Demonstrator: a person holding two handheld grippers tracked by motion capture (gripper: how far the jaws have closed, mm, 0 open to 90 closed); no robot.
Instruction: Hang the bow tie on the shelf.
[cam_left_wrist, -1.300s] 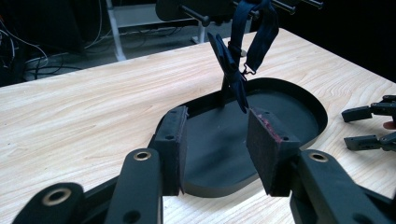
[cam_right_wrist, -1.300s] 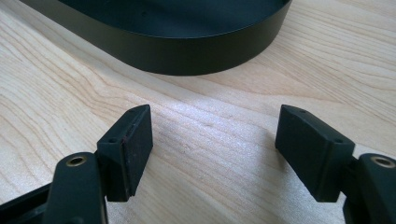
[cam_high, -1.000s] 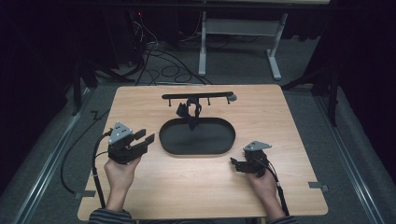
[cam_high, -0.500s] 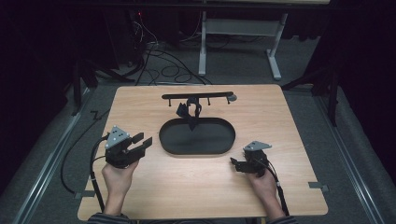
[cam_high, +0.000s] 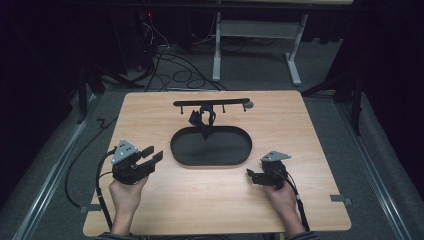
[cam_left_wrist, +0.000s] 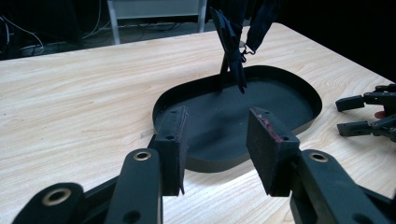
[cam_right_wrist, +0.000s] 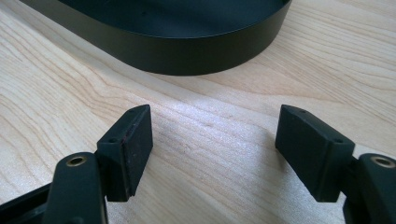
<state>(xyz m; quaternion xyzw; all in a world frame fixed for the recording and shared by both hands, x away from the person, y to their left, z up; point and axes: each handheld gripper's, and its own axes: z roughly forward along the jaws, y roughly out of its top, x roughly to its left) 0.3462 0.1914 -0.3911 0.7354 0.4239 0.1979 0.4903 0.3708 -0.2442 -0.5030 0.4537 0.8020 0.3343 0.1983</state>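
A black oval tray (cam_high: 225, 150) lies in the middle of the wooden table (cam_high: 310, 130). Behind it stands a black bar rack (cam_high: 215, 103) with a dark strap-like bundle (cam_high: 202, 120) hanging from it over the tray's far rim. My left gripper (cam_high: 152, 154) is held left of the tray, open and with nothing between its jaws. In the left gripper view its jaws (cam_left_wrist: 215, 126) point at the tray (cam_left_wrist: 266, 100) and the hanging bundle (cam_left_wrist: 233, 42). My right gripper (cam_high: 250, 176) rests low at the tray's right front, open over bare wood (cam_right_wrist: 212, 126), the tray wall (cam_right_wrist: 187, 51) just ahead.
Cables (cam_high: 170, 65) and a white desk frame (cam_high: 255, 40) lie on the floor beyond the table. A cable (cam_high: 102, 200) trails from the left gripper off the table's left edge. The right gripper (cam_left_wrist: 369, 114) shows at the far right of the left gripper view.
The left hand has drawn its gripper a little back toward the table's near edge, jaws unchanged. The right hand and the tray have stayed put.
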